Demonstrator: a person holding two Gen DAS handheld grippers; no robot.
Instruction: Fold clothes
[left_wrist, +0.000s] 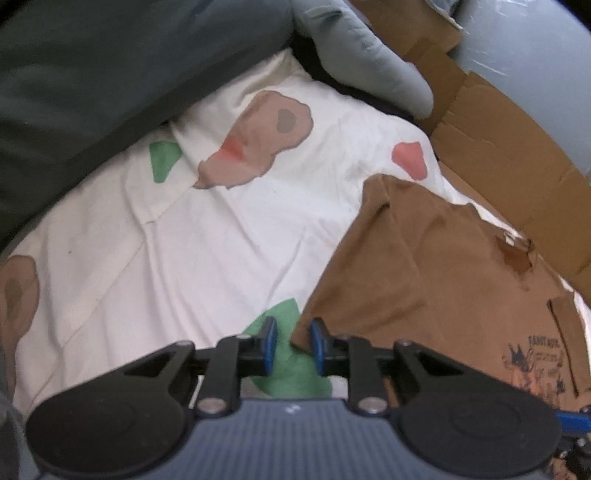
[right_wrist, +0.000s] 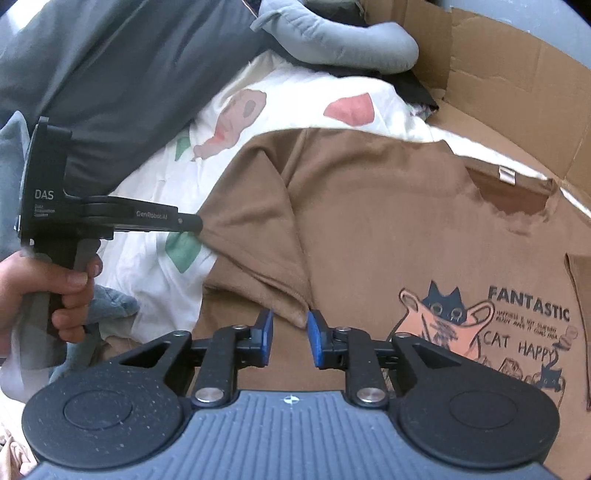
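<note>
At the brown T-shirt's (right_wrist: 369, 229) sleeve edge, left tongs (left_wrist: 293, 345) and right tongs (right_wrist: 290, 338), both slightly parted, empty.

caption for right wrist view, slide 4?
Open right gripper above brown T-shirt's folded sleeve; left gripper at the sleeve's edge.

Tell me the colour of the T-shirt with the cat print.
Brown T-shirt, with a dark-blue and orange cat graphic; clearest in the right wrist view.

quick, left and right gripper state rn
left gripper: open, at the sleeve edge of the brown t-shirt, holding nothing
right gripper: open, over the sleeve, holding nothing
</note>
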